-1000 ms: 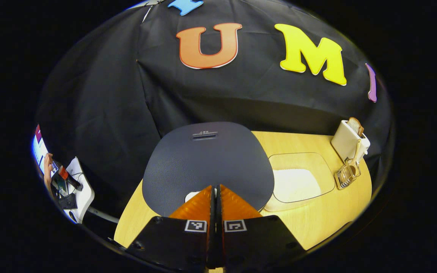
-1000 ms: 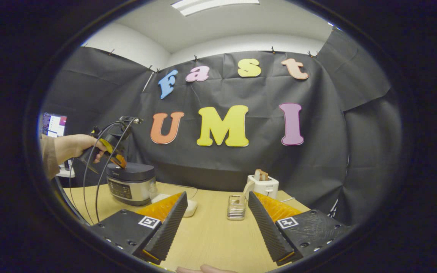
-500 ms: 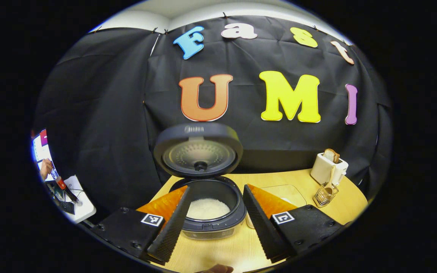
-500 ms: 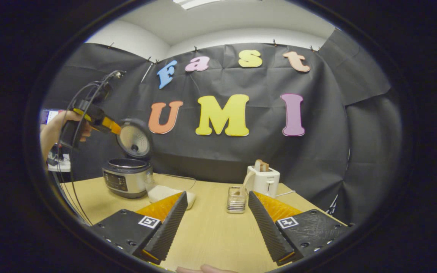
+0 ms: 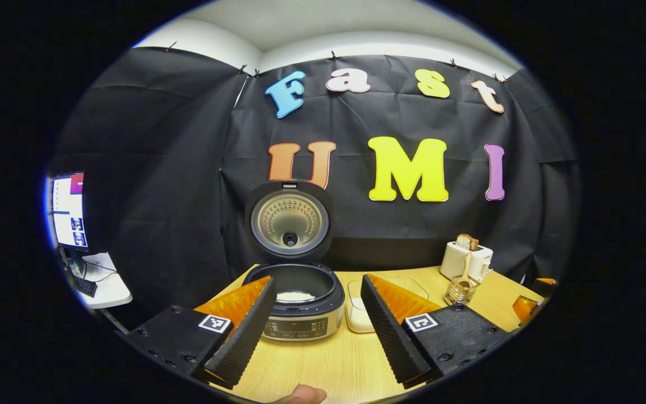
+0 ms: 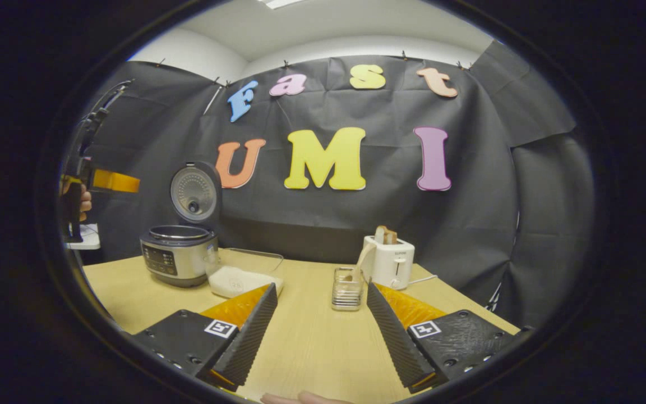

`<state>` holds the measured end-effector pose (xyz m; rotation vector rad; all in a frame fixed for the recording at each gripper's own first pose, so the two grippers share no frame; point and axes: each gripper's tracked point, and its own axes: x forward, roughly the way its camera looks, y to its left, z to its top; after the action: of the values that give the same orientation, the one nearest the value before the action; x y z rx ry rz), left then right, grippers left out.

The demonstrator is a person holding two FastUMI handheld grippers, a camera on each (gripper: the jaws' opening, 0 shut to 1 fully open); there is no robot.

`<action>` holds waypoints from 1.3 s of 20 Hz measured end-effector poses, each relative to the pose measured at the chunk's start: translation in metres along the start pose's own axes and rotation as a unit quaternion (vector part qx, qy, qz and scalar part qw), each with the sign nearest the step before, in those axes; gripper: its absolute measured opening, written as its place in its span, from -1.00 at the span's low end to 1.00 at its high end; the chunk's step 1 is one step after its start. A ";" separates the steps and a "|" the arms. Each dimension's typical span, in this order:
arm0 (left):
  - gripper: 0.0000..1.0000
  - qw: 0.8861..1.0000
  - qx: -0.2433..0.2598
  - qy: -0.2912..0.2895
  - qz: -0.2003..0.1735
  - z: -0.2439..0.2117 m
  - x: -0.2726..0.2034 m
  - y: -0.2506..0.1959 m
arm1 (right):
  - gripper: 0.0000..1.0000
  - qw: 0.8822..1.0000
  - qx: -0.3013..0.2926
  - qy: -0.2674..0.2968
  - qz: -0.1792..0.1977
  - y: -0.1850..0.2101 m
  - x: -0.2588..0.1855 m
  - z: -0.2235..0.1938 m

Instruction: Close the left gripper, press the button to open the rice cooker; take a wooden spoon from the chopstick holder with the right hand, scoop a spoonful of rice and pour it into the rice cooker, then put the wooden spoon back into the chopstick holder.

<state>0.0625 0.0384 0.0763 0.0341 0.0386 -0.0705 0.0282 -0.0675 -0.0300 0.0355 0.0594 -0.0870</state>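
wooden spoon (image 6: 360,264): bowl sitting hidden inside the chopstick holder (image 6: 347,296)
rice container (image 5: 359,315): lying partly behind the left tool's finger (image 5: 386,331)

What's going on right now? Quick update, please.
Both tools open, left, right. Rice cooker lid up. Wooden spoon in holder. Nothing blocking it.

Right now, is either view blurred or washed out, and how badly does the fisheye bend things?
Left gripper view: sharp and evenly lit, no glare; the rice cooker and its raised lid read clearly, and the table edge curves. Right gripper view: also sharp; the chopstick holder is crisp, while the left gripper sits squeezed near the rim.
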 end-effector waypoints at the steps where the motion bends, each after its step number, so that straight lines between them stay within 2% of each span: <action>1: 0.94 1.000 0.004 -0.004 0.003 -0.008 -0.006 -0.002 | 0.93 1.000 0.002 0.002 -0.005 -0.005 0.005 -0.002; 5: 0.94 1.000 0.004 -0.001 0.014 -0.040 -0.018 -0.013 | 0.92 1.000 0.009 0.006 -0.020 -0.023 0.031 -0.005; 10: 0.94 1.000 0.000 0.013 -0.003 -0.076 -0.024 -0.025 | 0.93 1.000 0.018 0.008 -0.015 -0.036 0.091 -0.002; 13: 0.94 1.000 -0.001 0.015 0.003 -0.084 -0.021 -0.023 | 0.92 0.998 0.041 0.040 -0.009 -0.041 0.145 -0.005; 18: 0.94 1.000 0.004 0.027 0.016 -0.094 -0.013 -0.014 | 0.92 0.995 0.040 0.087 -0.041 -0.070 0.230 -0.017; 26: 0.94 0.999 0.026 0.029 0.032 -0.097 -0.009 -0.004 | 0.91 0.984 0.056 0.166 -0.029 -0.079 0.326 -0.027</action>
<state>0.0500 0.0385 -0.0208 0.0898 0.0934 -0.0069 0.3439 -0.1734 -0.0798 0.1603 0.3898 -0.1412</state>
